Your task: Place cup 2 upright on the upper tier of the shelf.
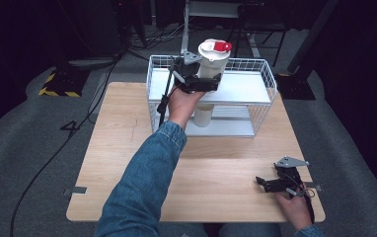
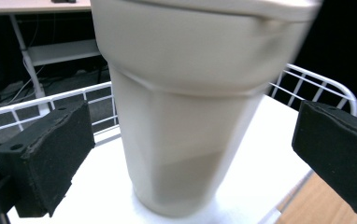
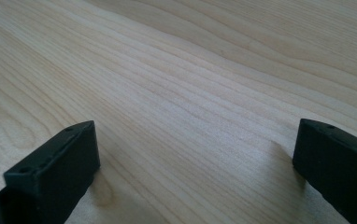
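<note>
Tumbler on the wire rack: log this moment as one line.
left gripper: open, fingers either side of tumbler | tumbler: upright on rack top shelf | right gripper: open, low over table

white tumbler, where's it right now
In the high view the white tumbler stands on the wire rack's top shelf, left of centre, between the open left gripper.

- The wire rack (image 1: 265, 74) stood at the worktop's (image 1: 127, 163) far edge.
- The tumbler (image 1: 211, 61) stood on the rack's upper shelf (image 1: 245, 89).
- A cup (image 1: 202, 116) stood below it.
</note>
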Available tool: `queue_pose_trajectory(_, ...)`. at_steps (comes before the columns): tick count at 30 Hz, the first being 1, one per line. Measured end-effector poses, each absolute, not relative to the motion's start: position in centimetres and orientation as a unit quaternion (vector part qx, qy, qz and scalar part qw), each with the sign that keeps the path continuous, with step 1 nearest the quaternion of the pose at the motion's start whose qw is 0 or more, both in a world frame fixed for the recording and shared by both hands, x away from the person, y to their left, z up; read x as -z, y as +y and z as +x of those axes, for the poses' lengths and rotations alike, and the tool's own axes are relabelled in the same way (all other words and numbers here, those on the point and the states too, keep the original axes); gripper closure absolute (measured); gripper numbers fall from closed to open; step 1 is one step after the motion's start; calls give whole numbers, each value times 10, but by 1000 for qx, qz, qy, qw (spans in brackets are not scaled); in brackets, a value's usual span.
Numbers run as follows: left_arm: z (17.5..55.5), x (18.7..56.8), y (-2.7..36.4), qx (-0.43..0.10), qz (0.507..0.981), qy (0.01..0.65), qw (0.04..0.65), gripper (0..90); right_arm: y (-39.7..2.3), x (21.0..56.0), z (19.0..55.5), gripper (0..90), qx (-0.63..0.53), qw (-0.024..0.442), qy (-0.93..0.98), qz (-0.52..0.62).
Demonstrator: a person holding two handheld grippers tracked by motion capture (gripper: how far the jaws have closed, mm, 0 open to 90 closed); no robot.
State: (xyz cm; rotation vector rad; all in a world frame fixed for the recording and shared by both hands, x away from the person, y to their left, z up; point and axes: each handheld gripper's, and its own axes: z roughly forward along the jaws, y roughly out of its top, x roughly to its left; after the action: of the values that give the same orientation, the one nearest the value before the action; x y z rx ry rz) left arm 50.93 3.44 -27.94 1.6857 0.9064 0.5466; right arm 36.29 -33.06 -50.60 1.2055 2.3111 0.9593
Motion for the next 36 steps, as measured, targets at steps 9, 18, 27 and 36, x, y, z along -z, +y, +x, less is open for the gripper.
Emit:
queue_pose_trajectory(9,476,272,50,-236,714,367,548,1,-330,506,364,6,-339,180,820,424)
queue_pose_trajectory(18,443,270,72,-237,715,362,550,1,-330,506,364,6,-340,181,821,422)
queue_pose_trajectory(27,417,273,94,-231,715,358,553,1,-330,506,364,6,-340,180,821,421)
queue_pose_trajectory(36,391,277,117,-238,719,355,548,1,-330,506,364,6,-340,180,821,421)
